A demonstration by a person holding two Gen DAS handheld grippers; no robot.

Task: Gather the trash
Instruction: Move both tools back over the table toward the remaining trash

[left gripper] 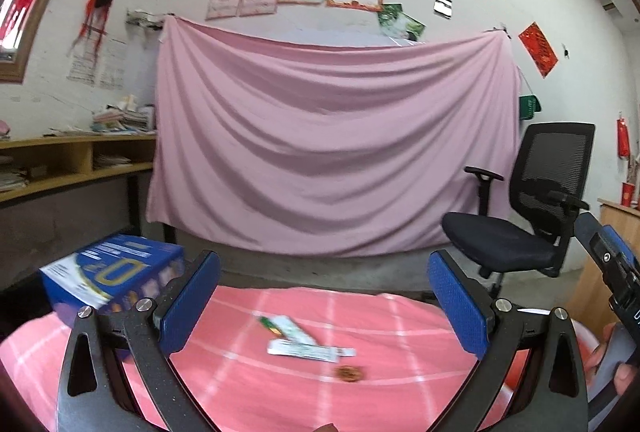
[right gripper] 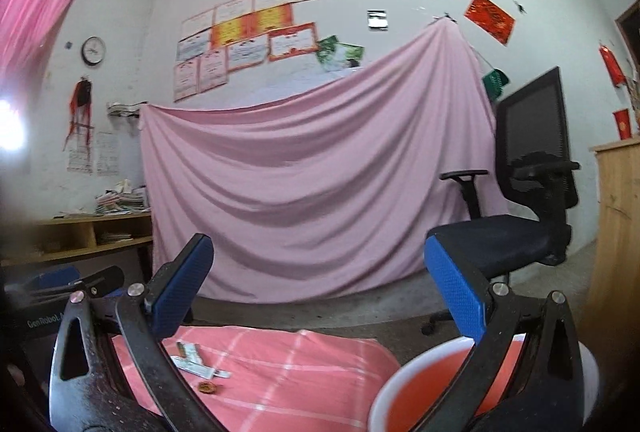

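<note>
On the pink checked cloth: we see the trash lying near the middle, ahead of both grippers.
Left gripper: we hold it above the cloth with its blue fingers spread wide and nothing between them.
Right gripper: we hold it raised as well, fingers set wide apart and gripping nothing.
Wrappers: we count two white pieces, an upper wrapper with a green end and a long flat wrapper just below it; the two touch or overlap. From the right wrist view they show as a small pale cluster on the near left part of the cloth.
Brown scrap: we find it just beside the long wrapper's right end, apart from it; its make we cannot tell.
White bowl: we see its rim low in the right wrist view, with a red-orange inside, partly behind the right finger's frame.
Blue box: we see it at the cloth's far left edge, tilted, behind the left finger.
Behind the table: we see a pink sheet hung across the wall, a black office chair to its right, and a wooden shelf with stacked papers to its left.
</note>
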